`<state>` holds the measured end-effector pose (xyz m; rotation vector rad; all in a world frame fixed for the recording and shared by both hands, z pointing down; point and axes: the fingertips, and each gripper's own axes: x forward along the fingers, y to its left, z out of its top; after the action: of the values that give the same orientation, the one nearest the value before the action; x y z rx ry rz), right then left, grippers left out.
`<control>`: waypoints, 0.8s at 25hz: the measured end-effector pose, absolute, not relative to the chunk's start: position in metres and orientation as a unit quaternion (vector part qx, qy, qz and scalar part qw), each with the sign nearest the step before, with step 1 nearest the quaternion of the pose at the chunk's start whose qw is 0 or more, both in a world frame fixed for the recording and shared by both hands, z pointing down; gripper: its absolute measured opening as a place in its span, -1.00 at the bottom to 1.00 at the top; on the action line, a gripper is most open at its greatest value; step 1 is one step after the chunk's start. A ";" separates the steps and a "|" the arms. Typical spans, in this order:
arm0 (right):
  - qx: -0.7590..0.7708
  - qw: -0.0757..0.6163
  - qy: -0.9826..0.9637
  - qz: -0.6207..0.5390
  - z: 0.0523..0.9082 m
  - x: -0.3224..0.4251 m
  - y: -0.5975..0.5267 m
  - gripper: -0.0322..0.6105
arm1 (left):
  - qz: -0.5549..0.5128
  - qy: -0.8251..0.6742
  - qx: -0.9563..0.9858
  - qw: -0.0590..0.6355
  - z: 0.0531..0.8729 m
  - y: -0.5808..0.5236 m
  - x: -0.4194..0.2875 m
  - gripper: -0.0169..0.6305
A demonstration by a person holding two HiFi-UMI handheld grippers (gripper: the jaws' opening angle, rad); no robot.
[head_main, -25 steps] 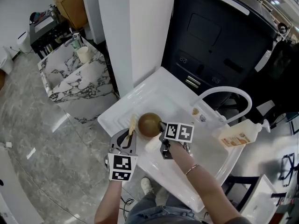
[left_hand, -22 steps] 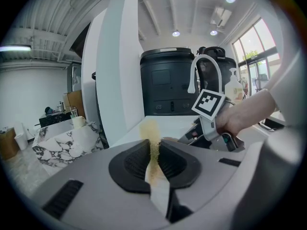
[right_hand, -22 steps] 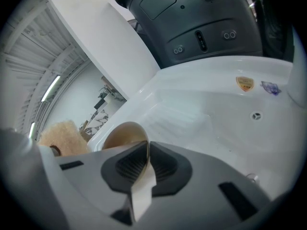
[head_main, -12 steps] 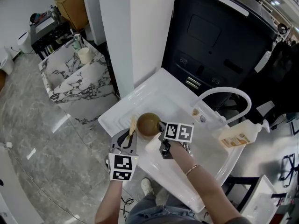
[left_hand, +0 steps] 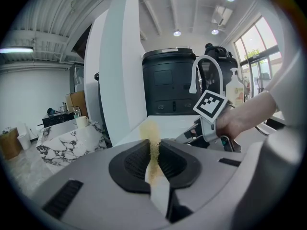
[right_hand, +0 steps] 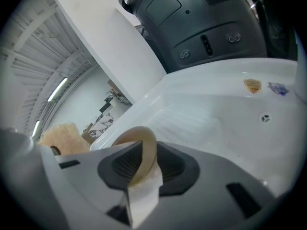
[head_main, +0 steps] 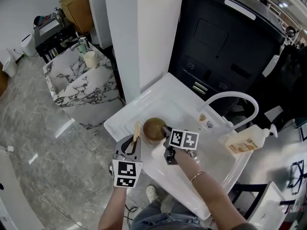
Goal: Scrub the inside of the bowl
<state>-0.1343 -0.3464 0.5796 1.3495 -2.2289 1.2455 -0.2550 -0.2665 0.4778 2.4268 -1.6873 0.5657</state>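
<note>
Both grippers are holding nearly the same positions as a second ago, and the pad is staying just beside the bowl. Jaws of the left gripper (left_hand: 153, 155) are clamping the yellow scrub pad (head_main: 136, 129) edgewise. Jaws of the right gripper (right_hand: 143, 163) are gripping the rim of the brown bowl (head_main: 154, 128), keeping it over the white sink (head_main: 213, 150). Scrubbing appears not yet engaged, since the pad is sitting outside the rim. The next move is calling for bringing the pad into the bowl's opening and pressing it against the inner wall.
</note>
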 end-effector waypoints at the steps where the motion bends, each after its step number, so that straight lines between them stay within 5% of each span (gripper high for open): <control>1: 0.465 0.126 -0.768 0.423 0.579 -0.135 -0.347 -0.63 | 0.187 -0.560 0.805 0.066 0.477 -0.266 -0.255 -0.81; 20: 0.536 0.114 -0.783 0.295 0.543 -0.099 -0.346 -0.62 | 0.175 -0.558 0.810 0.053 0.469 -0.252 -0.250 -0.81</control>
<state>-0.0987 -0.3465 0.5429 1.5709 -2.2968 0.8647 -0.2500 -0.2520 0.4694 2.4615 -1.6961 0.5314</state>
